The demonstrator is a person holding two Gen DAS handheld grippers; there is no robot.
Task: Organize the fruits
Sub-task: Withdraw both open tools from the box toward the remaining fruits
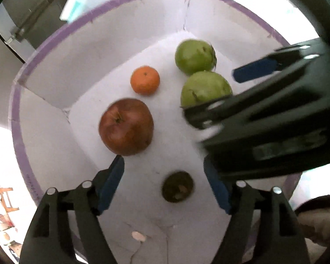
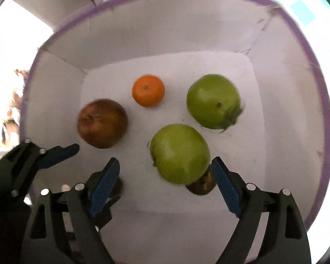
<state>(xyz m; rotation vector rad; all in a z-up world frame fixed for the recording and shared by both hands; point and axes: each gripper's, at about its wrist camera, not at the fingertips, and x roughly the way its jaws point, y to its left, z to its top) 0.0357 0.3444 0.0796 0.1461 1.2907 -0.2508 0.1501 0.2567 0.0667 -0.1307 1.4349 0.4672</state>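
A white box with a purple rim (image 1: 55, 37) (image 2: 305, 50) holds a red apple (image 1: 126, 126) (image 2: 102, 123), a small orange (image 1: 145, 79) (image 2: 148, 90), two green fruits (image 1: 194, 56) (image 1: 205, 89) (image 2: 213, 101) (image 2: 180, 154) and a small dark brownish fruit (image 1: 177, 186) (image 2: 201, 184). My left gripper (image 1: 165, 184) is open and empty over the box, the dark fruit between its fingers. My right gripper (image 2: 166, 184) is open and empty, the near green fruit just ahead of its tips. Each gripper shows in the other's view: the right gripper (image 1: 211, 94), the left gripper (image 2: 92, 167).
Both grippers hang close together inside the box, the right one crossing from the right side. A grey cabinet (image 1: 26, 15) stands beyond the box's far left corner. A checked teal and white surface (image 2: 305, 11) lies behind the box.
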